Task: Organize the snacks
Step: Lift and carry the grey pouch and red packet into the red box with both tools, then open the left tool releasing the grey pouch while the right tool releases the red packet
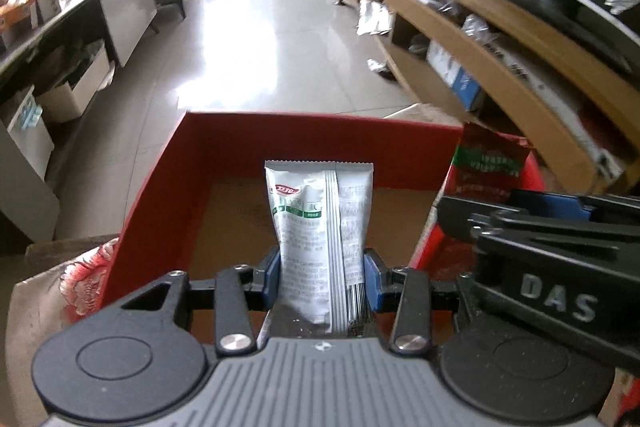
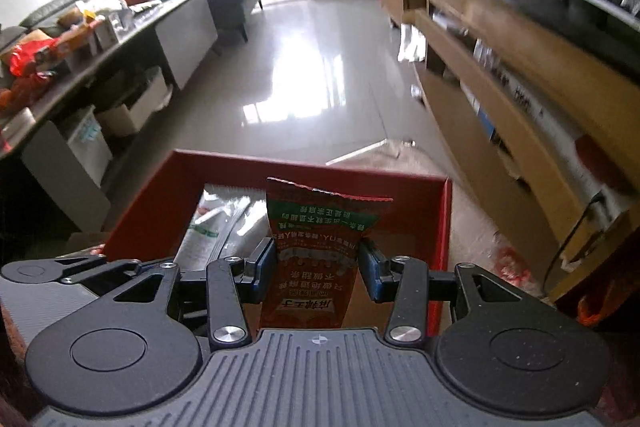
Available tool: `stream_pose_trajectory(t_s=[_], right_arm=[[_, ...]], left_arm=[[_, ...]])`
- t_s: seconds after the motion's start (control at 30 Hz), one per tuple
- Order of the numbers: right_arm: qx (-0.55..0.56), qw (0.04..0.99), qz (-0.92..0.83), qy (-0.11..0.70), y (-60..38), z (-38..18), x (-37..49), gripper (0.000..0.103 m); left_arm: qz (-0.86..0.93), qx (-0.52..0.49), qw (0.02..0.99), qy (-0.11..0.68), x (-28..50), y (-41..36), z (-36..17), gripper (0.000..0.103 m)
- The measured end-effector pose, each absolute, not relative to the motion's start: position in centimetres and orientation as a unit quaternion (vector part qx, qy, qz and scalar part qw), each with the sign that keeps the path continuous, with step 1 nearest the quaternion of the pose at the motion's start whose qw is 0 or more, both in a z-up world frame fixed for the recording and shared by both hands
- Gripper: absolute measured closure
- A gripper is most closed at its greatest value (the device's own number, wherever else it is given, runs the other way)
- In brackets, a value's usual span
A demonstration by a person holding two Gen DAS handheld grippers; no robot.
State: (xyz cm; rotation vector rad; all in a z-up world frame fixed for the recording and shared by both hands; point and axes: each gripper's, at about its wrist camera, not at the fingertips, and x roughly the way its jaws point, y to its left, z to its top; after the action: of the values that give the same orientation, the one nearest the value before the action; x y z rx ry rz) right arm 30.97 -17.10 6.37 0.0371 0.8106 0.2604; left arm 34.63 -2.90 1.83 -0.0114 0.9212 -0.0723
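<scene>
Glossy tiled floor [image 1: 256, 39] fills upper frame. Red box [image 1: 320, 131] sits lower centre. Left gripper [image 1: 322, 281] clamps silver snack packet [image 1: 320, 227] above it; right gripper [image 2: 316, 267] pinches red snack packet [image 2: 316, 247].

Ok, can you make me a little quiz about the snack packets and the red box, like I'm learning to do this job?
1. True or false: the left gripper is open and holds nothing.
2. Which packet does the right gripper hold? A) a silver one B) a red one C) a blue one
3. Fill in: both packets are held above the red ____.

Key:
1. False. It is shut on the silver packet.
2. B. Its blue pads press the red packet from both sides, printing upside down.
3. Box. Its brown cardboard floor shows below the packets; whether anything lies inside already is hard to tell.
</scene>
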Motion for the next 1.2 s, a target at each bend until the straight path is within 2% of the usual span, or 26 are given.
stream_pose_trajectory(t_s=[0.2, 0.33, 0.4, 0.47, 0.5, 0.97, 1.2], right_arm=[[0.024, 0.900, 0.133, 0.415, -16.4, 4.6, 32.7, 0.054], [0.028, 0.894, 0.134, 0.427, -16.7, 3.5, 33.3, 0.050], [0.026, 0.894, 0.130, 0.427, -16.8, 3.5, 33.4, 0.046], [0.029, 0.897, 0.125, 0.422, -17.1, 3.9, 33.3, 0.038], [0.032, 0.899, 0.124, 0.419, -17.2, 4.2, 33.2, 0.037], [0.025, 0.914, 0.114, 0.389, -17.3, 7.7, 31.0, 0.028], [0.021, 0.913, 0.111, 0.392, -17.4, 8.5, 29.0, 0.028]], left_arm=[[-0.017, 0.000, 0.886, 0.464, 35.8, -2.5, -0.7, 0.059], [-0.016, 0.006, 0.885, 0.466, 36.1, -2.6, -0.9, 0.055], [-0.014, 0.009, 0.888, 0.460, 36.2, -2.6, -0.4, 0.043], [-0.010, 0.007, 0.892, 0.452, 35.9, -2.5, 0.3, 0.035], [-0.007, 0.007, 0.893, 0.449, 35.8, -2.5, 0.6, 0.033], [-0.005, -0.013, 0.900, 0.435, 32.4, -0.9, 4.6, 0.031], [-0.010, -0.021, 0.899, 0.437, 29.4, 0.0, 5.5, 0.031]])
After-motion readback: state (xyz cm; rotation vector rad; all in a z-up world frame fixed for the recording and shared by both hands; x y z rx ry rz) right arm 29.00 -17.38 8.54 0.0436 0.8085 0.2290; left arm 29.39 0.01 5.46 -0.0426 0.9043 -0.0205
